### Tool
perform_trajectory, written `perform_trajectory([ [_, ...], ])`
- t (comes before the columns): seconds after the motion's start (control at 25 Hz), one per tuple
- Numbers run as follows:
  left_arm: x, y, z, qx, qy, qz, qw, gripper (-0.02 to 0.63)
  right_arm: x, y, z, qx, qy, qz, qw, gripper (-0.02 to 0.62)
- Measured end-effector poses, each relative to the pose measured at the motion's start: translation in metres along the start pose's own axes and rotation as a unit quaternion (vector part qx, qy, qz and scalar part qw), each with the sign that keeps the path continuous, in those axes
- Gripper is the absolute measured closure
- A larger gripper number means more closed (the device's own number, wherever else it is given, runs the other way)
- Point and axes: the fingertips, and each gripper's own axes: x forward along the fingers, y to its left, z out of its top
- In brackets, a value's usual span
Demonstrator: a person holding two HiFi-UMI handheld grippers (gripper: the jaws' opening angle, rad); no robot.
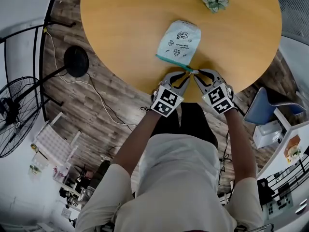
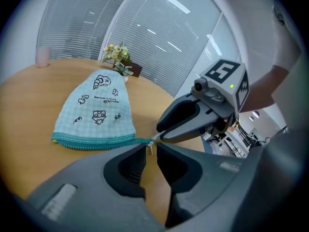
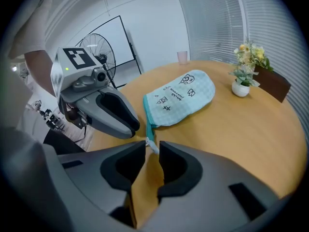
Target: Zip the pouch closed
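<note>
pale blue pouch (image 1: 179,41) lies flat on the round wooden table (image 1: 120,23), teal zip edge toward the person, near the rim. both tools meet at that edge's right corner: left gripper (image 2: 150,151) clenched at the zip end (image 2: 143,140), right gripper (image 3: 152,150) pinching the pale zip pull (image 3: 150,145) — tips nearly touching. zip looks joined along its length.

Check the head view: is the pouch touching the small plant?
No, the pouch lies apart from the small plant, with bare table between them.
</note>
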Motion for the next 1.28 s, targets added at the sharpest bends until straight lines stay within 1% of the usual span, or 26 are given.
perform_trajectory([
  [0.08,0.003,0.0,-0.003,0.002,0.003,0.0,1.0,0.535,0.006,0.0,-0.003,-0.013,0.008,0.004,1.0,0.506],
  [0.16,0.005,0.0,-0.004,0.004,0.004,0.0,1.0,0.535,0.01,-0.002,-0.004,-0.015,0.008,0.005,1.0,0.512],
  [0.28,0.01,-0.001,-0.007,0.005,0.006,0.001,1.0,0.535,0.012,-0.004,-0.006,0.009,-0.004,0.008,1.0,0.549],
  [0.4,0.015,-0.001,-0.009,0.007,0.01,0.002,0.9999,0.535,0.014,-0.005,-0.007,0.021,-0.009,0.014,1.0,0.556],
  [0.52,0.02,-0.002,-0.009,0.018,0.015,0.004,0.9997,0.535,0.016,-0.005,-0.007,0.026,-0.013,0.021,0.999,0.574],
  [0.72,0.02,-0.002,-0.009,0.016,0.019,0.011,0.9996,0.535,0.013,0.001,-0.004,0.035,-0.019,0.037,0.999,0.58],
  [0.92,0.018,0.0,-0.008,0.016,0.028,0.02,0.9993,0.537,0.006,0.0,0.001,0.049,-0.033,0.039,0.998,0.58],
  [1.12,0.01,-0.002,-0.002,0.018,0.027,0.023,0.9992,0.558,-0.004,0.006,0.009,0.056,-0.037,0.053,0.996,0.581],
  [1.28,0.005,-0.006,0.007,0.028,0.026,0.026,0.9989,0.575,-0.013,0.007,0.016,0.061,-0.045,0.05,0.996,0.583],
])
